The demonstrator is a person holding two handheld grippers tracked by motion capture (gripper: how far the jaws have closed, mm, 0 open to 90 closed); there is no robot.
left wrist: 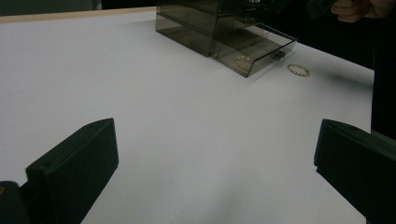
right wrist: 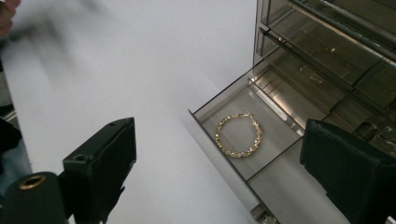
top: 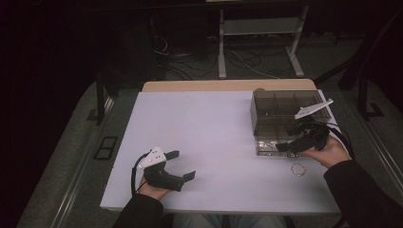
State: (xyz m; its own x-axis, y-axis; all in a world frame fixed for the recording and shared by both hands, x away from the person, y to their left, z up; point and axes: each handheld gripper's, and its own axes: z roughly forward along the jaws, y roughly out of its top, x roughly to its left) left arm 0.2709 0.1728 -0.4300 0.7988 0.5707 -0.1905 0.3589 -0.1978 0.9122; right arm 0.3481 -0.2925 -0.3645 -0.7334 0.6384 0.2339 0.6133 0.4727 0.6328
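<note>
White tabletop (top: 209,142) fills mid-frame; the smoky drawer box (top: 285,107) sits upper right, its drawer (right wrist: 243,135) pulled out holding one gold hoop (right wrist: 237,135). A second hoop (top: 298,169) lies just beside; right gripper (top: 297,137) hovers over the drawer, jaws apart, likely having dropped one; left gripper (top: 183,164) rests lower left, agape, idle.

Dim lab: floor cables (top: 247,59), frame stand (top: 259,40)

Right gripper (top: 285,137) covers the organizer's (top: 275,107) open drawer in the high view; the ring (top: 298,169) beside it is too small to make out
</note>
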